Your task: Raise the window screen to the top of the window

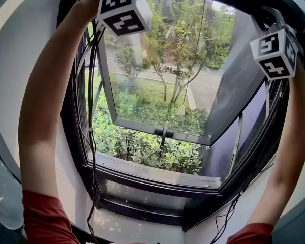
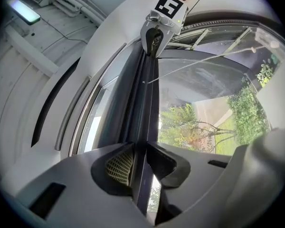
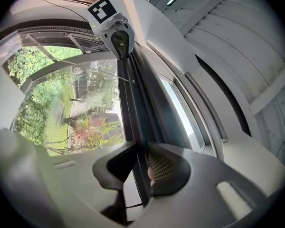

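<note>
The window screen's dark bar [image 2: 146,108] runs straight from one gripper to the other, high up in the window opening. In the left gripper view my left gripper [image 2: 142,164] is shut on one end of the bar, with a pad pressed on each side. At the other end, in the right gripper view, my right gripper [image 3: 141,167] is shut on the same bar [image 3: 133,103]. Each gripper sees the other at the far end: the right gripper [image 2: 156,32], the left gripper [image 3: 119,39]. In the head view both arms reach upward; only the marker cubes [image 1: 124,6] [image 1: 275,52] show, and the jaws are hidden.
A glass casement pane [image 1: 162,85] with a dark handle [image 1: 163,132] swings outward over bushes and a path. The dark window frame and sill [image 1: 157,173] lie below. Black cables [image 1: 91,136] hang along the left side of the frame. A ceiling lamp [image 2: 23,11] glows overhead.
</note>
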A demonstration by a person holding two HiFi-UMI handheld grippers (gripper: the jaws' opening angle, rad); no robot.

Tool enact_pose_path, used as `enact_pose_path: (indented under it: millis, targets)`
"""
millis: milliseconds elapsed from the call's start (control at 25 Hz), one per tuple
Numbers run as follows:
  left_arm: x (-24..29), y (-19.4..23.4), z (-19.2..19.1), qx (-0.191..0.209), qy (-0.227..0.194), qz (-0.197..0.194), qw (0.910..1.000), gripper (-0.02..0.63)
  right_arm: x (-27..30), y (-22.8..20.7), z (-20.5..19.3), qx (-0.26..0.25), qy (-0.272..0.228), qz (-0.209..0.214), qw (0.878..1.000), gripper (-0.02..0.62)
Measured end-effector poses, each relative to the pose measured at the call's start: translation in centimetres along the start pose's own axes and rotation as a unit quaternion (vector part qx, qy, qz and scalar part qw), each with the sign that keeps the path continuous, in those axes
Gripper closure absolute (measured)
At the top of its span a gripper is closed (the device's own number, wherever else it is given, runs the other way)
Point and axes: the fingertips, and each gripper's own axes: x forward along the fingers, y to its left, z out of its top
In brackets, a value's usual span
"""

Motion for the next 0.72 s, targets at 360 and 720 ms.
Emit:
enact_pose_path:
  millis: [360,720]
  targets:
    - [0.0,0.4,0.3,0.011,0.007,0.014,0.9998,0.515,0.3,-0.2,0.0,-0.006,0.004,-0.012,1.000,0.510]
    - [-1.1,0.4,0.1,-0.024,0.017,0.060,0.9978,0.514,-0.9,0.0,0.3,0.011,-0.018,-0.028,0.999,0.480]
